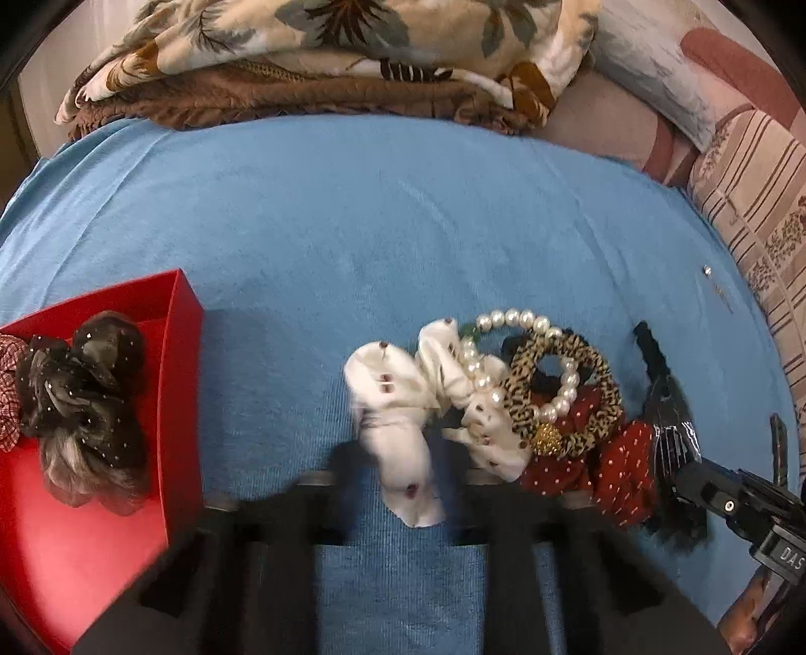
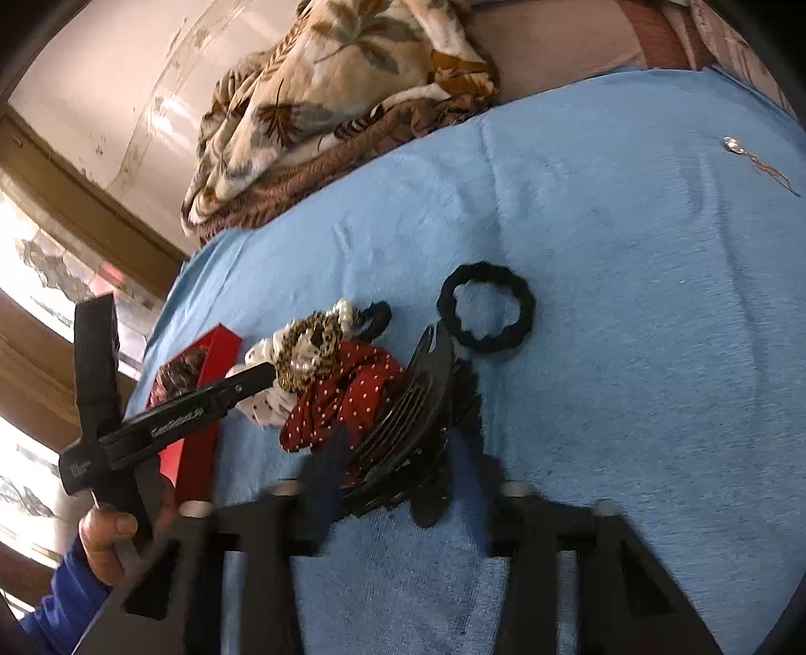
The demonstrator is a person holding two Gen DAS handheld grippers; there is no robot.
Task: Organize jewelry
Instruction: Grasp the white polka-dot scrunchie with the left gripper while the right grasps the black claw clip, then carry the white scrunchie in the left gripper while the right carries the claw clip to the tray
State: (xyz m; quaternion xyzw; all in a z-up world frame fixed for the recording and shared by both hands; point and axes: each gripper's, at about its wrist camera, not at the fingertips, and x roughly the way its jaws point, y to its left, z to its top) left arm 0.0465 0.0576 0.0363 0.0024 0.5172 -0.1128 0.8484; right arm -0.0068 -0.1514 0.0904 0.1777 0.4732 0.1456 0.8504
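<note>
Scrunchies and a pearl bracelet (image 1: 514,318) are heaped together on a blue cloth (image 1: 352,226). The left gripper (image 1: 403,453) is closed on one end of a white scrunchie (image 1: 388,388) at the near side of the heap. The pearl bracelet is laid over a leopard scrunchie (image 1: 599,398), and a red dotted scrunchie (image 1: 624,478) is tucked just beside them. The right gripper (image 2: 398,463) is closed on a black hair clip (image 2: 418,393) at the other side of the heap. A black hair tie (image 2: 486,312) is seen alone near the clip. A small shiny earring (image 2: 730,145) is seen well apart. A red box (image 1: 184,322) is set to the left, with a dark dotted scrunchie (image 1: 85,393) inside. A flowered blanket (image 1: 327,40) is piled at the far edge.
</note>
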